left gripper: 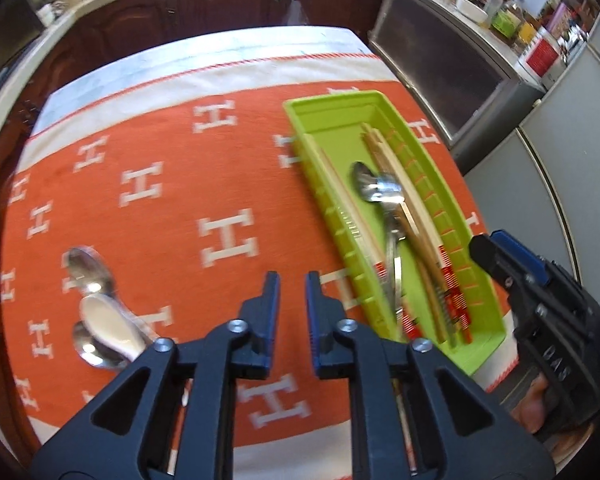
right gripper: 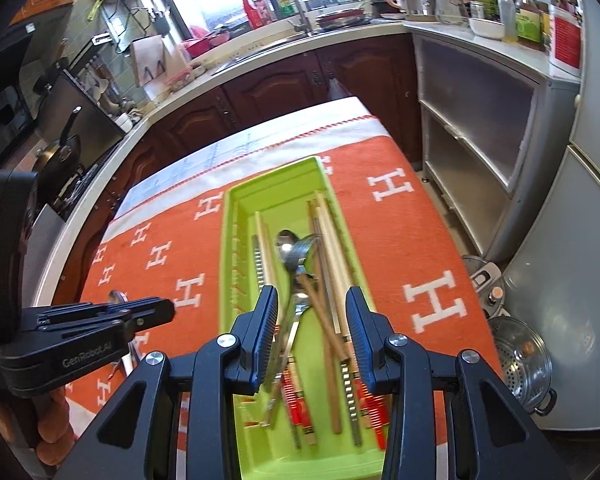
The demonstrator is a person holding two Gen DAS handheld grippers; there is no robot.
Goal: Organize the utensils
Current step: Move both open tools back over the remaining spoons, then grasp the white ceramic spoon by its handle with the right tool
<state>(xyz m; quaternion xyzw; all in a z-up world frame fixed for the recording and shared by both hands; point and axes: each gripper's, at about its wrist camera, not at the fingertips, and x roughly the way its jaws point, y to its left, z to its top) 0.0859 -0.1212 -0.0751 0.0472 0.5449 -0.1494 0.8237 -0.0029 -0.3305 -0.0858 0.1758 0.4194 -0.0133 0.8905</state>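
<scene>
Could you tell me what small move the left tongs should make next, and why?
Probably swing the left tongs, open and empty, toward the loose spoons on the orange cloth; the green tray already holds other utensils, and these remain outside it.

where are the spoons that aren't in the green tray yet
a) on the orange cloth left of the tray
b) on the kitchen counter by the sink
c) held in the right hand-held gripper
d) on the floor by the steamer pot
a: in the left wrist view a cluster of shiny metal and white spoons lies on the orange cloth with white H marks, well to the left of the lime green plastic tray.
</scene>
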